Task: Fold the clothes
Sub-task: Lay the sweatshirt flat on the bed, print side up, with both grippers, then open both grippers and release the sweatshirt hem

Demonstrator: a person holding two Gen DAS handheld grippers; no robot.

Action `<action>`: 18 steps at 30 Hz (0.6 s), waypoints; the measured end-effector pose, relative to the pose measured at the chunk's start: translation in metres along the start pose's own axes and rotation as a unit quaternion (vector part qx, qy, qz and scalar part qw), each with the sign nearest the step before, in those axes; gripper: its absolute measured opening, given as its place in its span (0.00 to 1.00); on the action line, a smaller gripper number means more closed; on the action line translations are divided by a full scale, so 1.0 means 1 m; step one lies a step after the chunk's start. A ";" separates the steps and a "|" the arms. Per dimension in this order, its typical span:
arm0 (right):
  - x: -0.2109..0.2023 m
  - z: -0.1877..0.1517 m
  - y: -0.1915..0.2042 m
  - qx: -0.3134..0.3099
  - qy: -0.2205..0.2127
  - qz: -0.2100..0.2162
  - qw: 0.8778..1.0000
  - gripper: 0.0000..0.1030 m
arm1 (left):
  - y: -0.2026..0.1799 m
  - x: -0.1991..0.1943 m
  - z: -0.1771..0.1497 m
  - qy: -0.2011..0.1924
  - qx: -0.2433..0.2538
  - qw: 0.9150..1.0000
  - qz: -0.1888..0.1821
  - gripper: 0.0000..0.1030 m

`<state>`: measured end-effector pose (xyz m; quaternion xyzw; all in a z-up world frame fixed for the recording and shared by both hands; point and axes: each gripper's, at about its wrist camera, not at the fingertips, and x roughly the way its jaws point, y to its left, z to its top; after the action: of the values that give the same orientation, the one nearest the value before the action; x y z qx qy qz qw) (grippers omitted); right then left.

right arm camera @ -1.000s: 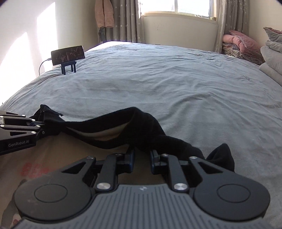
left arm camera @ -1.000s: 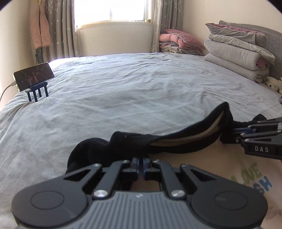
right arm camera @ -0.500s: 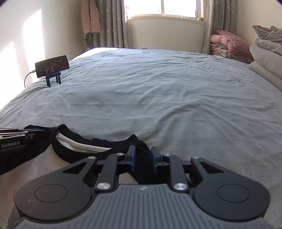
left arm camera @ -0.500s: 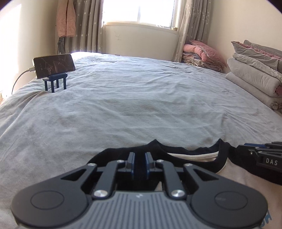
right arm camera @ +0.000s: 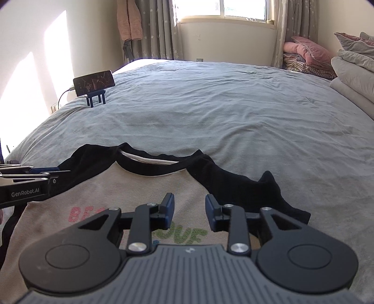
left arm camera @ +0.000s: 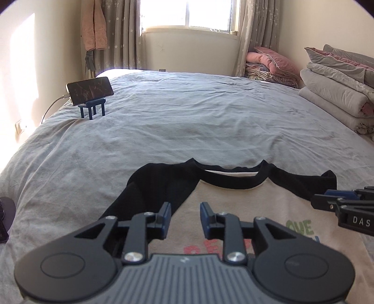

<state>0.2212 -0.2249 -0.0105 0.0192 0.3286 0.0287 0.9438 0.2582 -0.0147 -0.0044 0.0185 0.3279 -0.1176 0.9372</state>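
Both hand-held grippers, left (left arm camera: pixel 184 214) and right (right arm camera: pixel 189 205), have just released the shirt (left arm camera: pixel 245 210), now flat on the bed (left arm camera: pixel 187 121) at 12 o'clock, jaws wide and empty, ready for folding.

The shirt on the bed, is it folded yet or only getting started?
Only getting started. The shirt lies spread flat, print side up, on the grey bed, its black collar away from the cameras. Right now the left claw and right claw are both open above it, holding nothing. No fold shows yet, so the sleeves and body are left to fold.

A home bedroom: wide grey bed (left arm camera: pixel 187 121), stacked quilts (left arm camera: pixel 336 93), curtained window (left arm camera: pixel 189 14).
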 end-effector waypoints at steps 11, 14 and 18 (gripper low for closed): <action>-0.061 -0.026 -0.005 0.016 -0.001 -0.004 1.000 0.33 | -0.016 -0.063 -0.025 0.003 -0.008 1.000 0.002 0.29; -0.074 -0.034 -0.007 0.019 -0.001 -0.006 1.000 0.33 | -0.019 -0.078 -0.033 0.003 -0.011 1.000 0.001 0.30; -0.094 -0.048 -0.011 0.025 0.002 -0.008 1.000 0.33 | -0.023 -0.098 -0.044 0.006 -0.015 1.000 0.002 0.32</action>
<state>0.1189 -0.2415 0.0096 0.0401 0.3310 0.0131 0.9427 0.1522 -0.0114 0.0225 0.0057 0.3352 -0.1108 0.9356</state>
